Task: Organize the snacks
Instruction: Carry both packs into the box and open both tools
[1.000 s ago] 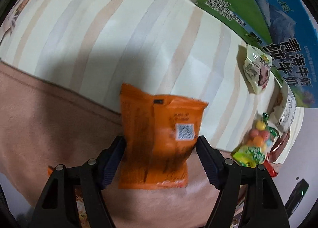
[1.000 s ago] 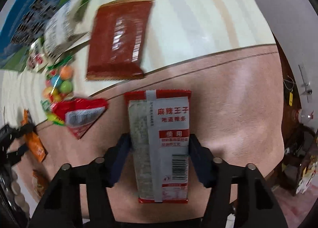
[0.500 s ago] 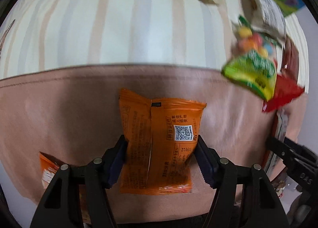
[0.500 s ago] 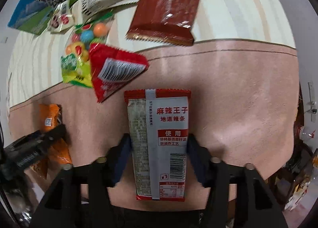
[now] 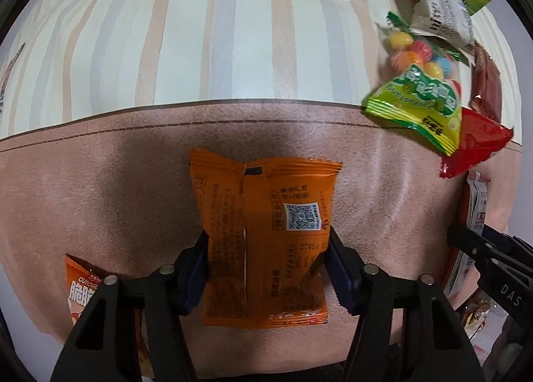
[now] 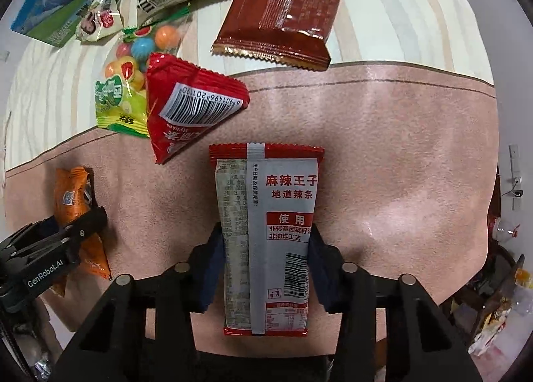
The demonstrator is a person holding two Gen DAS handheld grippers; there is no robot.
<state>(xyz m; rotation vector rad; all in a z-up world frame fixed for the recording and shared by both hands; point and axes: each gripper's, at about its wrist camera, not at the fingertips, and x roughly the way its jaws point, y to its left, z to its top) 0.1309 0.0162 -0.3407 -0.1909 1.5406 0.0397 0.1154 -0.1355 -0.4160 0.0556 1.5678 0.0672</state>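
- Left gripper (image 5: 266, 268), bottom centre, fingers clamped on an orange packet (image 5: 263, 235).
- Right gripper (image 6: 265, 268), bottom centre, fingers clamped on a red-and-grey packet (image 6: 266, 232) over the pink cloth (image 6: 399, 149).

A striped cloth (image 5: 206, 49) with a pinkish-brown border (image 6: 399, 135) carries a brown packet (image 6: 283, 12), red triangular pack (image 6: 190, 105), candy bag (image 5: 419, 89) and milk carton (image 6: 53, 5).

candy bag (image 6: 120, 99) — seemingly under triangular packet (image 6: 190, 105)
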